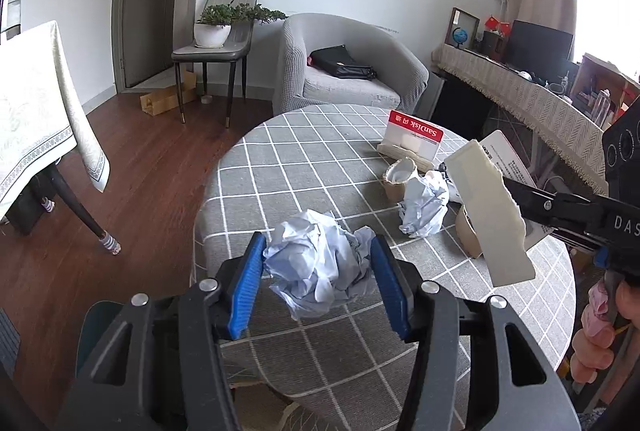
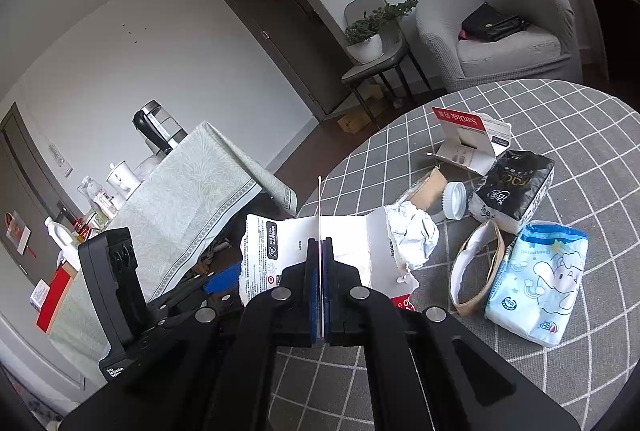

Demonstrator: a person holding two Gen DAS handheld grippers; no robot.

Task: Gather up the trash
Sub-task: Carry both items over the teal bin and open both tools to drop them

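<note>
On the round table with the grey checked cloth (image 1: 320, 159), my left gripper (image 1: 320, 267) has its blue pads pressed on both sides of a crumpled pale blue paper ball (image 1: 320, 263). My right gripper (image 2: 320, 243) is shut on a thin torn white packaging sheet (image 2: 280, 251) and holds it edge-on above the table. From the left wrist, that sheet (image 1: 488, 215) appears at the right in the black fingers of the right gripper (image 1: 516, 191). A second crumpled paper (image 1: 424, 207) (image 2: 412, 235) lies on the cloth.
A red-and-white SanDisk card (image 1: 414, 137), a torn brown cup (image 1: 400, 179), a brown paper ring (image 2: 476, 271), a white cap (image 2: 454, 199), a black tissue pack (image 2: 512, 187) and a blue tissue pack (image 2: 536, 283) lie on the table. Behind stand a grey armchair (image 1: 352, 71) and a chair with a plant (image 1: 216, 43). A cloth-covered table (image 1: 36, 111) is at the left.
</note>
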